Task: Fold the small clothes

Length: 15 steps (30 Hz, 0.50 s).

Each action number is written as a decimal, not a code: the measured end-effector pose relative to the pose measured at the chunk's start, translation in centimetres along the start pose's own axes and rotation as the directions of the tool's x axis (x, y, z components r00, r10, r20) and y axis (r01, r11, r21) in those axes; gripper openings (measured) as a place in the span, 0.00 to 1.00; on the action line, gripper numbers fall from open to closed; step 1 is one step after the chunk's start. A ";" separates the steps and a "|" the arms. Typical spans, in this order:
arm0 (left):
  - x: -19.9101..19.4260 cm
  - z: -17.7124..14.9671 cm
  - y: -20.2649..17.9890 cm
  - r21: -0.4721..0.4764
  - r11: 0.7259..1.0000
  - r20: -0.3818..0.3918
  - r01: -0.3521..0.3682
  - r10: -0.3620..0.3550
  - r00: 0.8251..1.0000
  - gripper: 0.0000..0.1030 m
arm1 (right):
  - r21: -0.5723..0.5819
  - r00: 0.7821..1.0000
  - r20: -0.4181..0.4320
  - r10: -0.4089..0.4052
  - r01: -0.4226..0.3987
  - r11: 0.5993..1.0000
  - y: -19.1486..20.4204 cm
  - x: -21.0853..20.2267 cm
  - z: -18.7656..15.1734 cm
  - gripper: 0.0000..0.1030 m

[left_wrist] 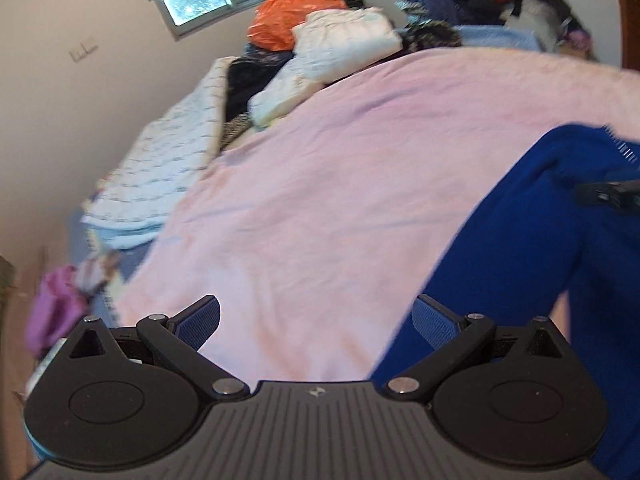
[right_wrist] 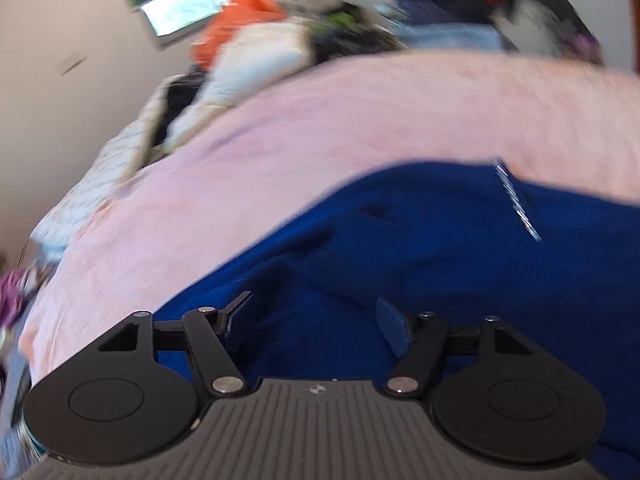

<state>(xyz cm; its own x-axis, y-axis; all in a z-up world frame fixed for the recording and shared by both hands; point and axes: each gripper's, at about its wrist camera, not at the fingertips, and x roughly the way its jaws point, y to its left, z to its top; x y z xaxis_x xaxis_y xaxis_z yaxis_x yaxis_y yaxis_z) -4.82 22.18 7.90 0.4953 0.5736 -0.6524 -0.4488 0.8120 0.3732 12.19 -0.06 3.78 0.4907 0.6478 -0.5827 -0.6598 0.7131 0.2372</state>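
Blue garment lies spread on the pink blanket, toward its right edge, w/ bare room beside it, likely so it can be folded flat. Right gripper hangs over the cloth, fingers apart, nothing pinched. Left gripper is over bare blanket just beside the garment's left edge, fingers wide apart, empty, prob. set for the next grab.

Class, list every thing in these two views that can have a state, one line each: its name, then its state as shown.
Left tongs: open, nothing between the fingers.
Right tongs: open, over the garment, not gripping it.
Dark blue knitted garment: lying rumpled on the blanket, not neatly folded.
Pale pink fleece blanket: spread flat over the bed.
Orange plastic bag: crumpled, on the far pile.
White padded garment: heaped, unfolded.
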 end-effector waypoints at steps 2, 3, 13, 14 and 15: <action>0.2 -0.7 1.2 0.015 0.998 -0.020 -0.061 0.061 0.998 1.00 | -0.251 0.999 0.013 0.043 -0.038 0.967 4.8 -1.2 -1.3 0.67; 0.2 -1.0 1.9 0.014 0.997 -0.029 -0.080 0.080 0.996 1.00 | -0.369 0.997 0.017 0.071 -0.060 0.927 7.2 -1.8 -2.4 0.67; 1.0 -1.6 5.8 -0.050 0.975 -0.077 -0.215 0.211 0.974 1.00 | -0.933 0.958 -0.105 0.266 -0.187 0.307 22.0 -4.4 -14.1 0.60; 1.1 -1.7 5.8 -0.060 0.978 -0.079 -0.201 0.197 0.977 1.00 | -0.960 0.963 -0.109 0.246 -0.165 0.225 22.9 -4.3 -15.6 0.58; 1.2 -1.8 5.6 -0.067 0.981 -0.083 -0.183 0.177 0.981 1.00 | -0.981 0.969 -0.107 0.221 -0.139 0.137 23.5 -4.0 -16.9 0.56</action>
<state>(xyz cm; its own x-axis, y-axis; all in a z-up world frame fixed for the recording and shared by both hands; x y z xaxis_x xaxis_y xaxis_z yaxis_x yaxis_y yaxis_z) -8.13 27.21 8.05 0.3447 0.6975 -0.6283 -0.5807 0.6843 0.4410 -14.89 9.57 -1.44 0.2692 0.7569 -0.5956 -0.7171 -0.2553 -0.6486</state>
